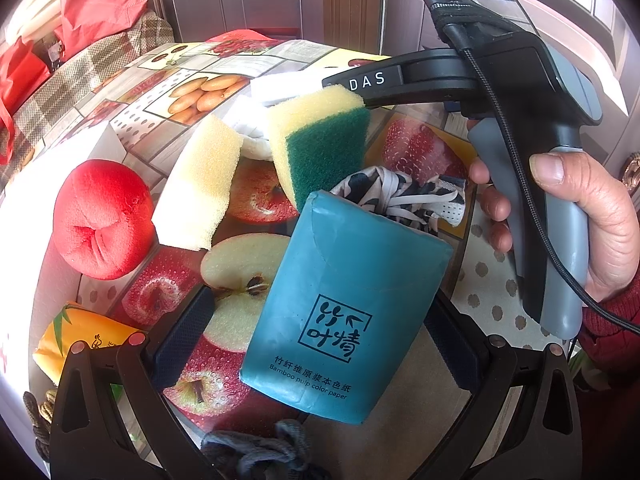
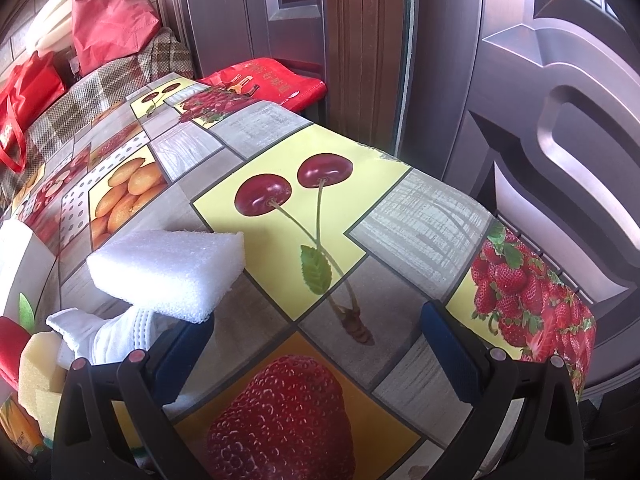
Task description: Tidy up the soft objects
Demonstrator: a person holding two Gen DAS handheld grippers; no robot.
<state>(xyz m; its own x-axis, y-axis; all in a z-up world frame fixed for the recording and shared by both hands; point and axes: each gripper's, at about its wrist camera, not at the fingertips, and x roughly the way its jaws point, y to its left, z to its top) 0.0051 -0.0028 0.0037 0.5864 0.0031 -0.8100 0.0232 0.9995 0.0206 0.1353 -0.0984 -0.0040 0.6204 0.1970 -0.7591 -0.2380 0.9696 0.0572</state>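
The left tongs (image 1: 316, 344) stand spread wide, and the teal plastic-wrapped pack of bamboo tissue paper (image 1: 344, 312) sits between the pads; the right pad is hidden behind the pack and the left pad stands clear of it, so no grip shows. Just beyond the pack lies a crumpled black-and-white patterned cloth (image 1: 400, 196), half covered. Ahead stands a yellow sponge with a green scouring face (image 1: 320, 148), and left of it a plain yellow foam block (image 1: 200, 188). Further left sits a red plush ball (image 1: 102, 220). At the lower left an orange tissue packet (image 1: 80, 332) is cut off by the left tongs' frame, and a grey knitted item (image 1: 264, 448) below is hard to make out.

The right tongs (image 2: 316, 344) are released and empty over the fruit-print surface (image 2: 420, 216). To their left lies a white foam block (image 2: 172, 272) on a white knitted glove (image 2: 120, 332), partly hidden by the left finger. A hand (image 1: 580, 216) holds the right tool's grip.
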